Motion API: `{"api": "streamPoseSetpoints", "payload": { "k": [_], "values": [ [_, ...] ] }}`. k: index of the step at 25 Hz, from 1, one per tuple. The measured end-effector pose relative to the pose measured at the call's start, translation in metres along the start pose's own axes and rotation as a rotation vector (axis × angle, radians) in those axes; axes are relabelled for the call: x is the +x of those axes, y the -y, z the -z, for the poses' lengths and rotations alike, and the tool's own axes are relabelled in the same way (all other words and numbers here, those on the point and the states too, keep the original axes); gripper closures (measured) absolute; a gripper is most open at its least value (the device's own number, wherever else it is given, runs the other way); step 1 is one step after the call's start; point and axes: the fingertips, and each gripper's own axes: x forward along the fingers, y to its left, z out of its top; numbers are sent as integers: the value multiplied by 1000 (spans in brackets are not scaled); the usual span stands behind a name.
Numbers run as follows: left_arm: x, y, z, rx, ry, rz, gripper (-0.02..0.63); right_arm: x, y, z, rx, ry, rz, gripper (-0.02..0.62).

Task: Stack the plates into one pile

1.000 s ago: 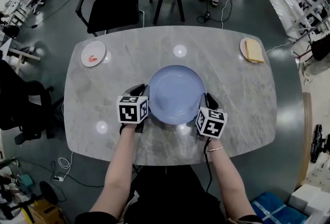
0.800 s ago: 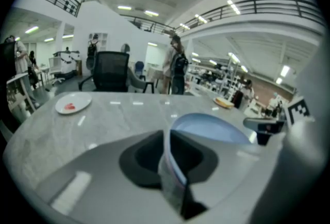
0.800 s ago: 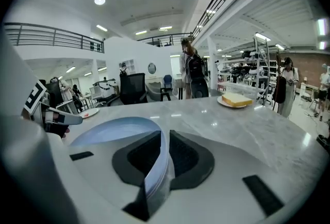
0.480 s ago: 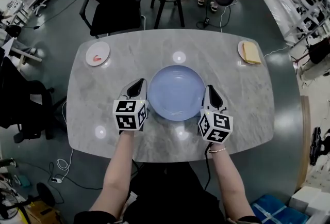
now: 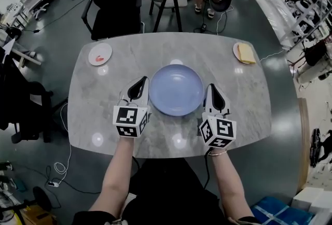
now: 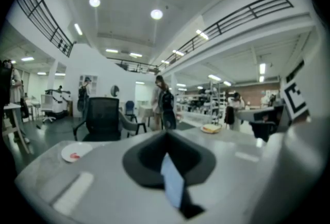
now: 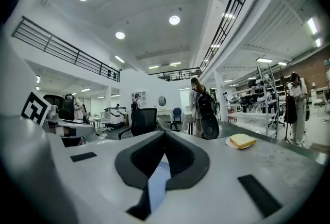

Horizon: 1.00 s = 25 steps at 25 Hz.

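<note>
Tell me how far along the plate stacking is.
Done: nothing visibly stacked; the blue plate sits alone in the middle of the table. In hand: nothing; the left claw and right claw flank it, shut and empty. Left: the small plate with a red bit and the small plate with a yellow slab sit apart at the far corners, not yet piled.

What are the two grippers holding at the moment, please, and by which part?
The blue plate: the left gripper pinches its left rim, the right gripper its right rim.
</note>
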Motion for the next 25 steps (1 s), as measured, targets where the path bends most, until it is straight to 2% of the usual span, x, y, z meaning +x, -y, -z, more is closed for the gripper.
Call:
{"api": "streamPoseSetpoints", "payload": {
  "k": [13,25],
  "values": [
    [-43,5,-17,8,82,-5,600,-38,-32,-20,-34,77,-53,591],
    [-57,9,-18,16,89,7,600,-51,-40,-21,-50,82,-44,591]
  ]
}}
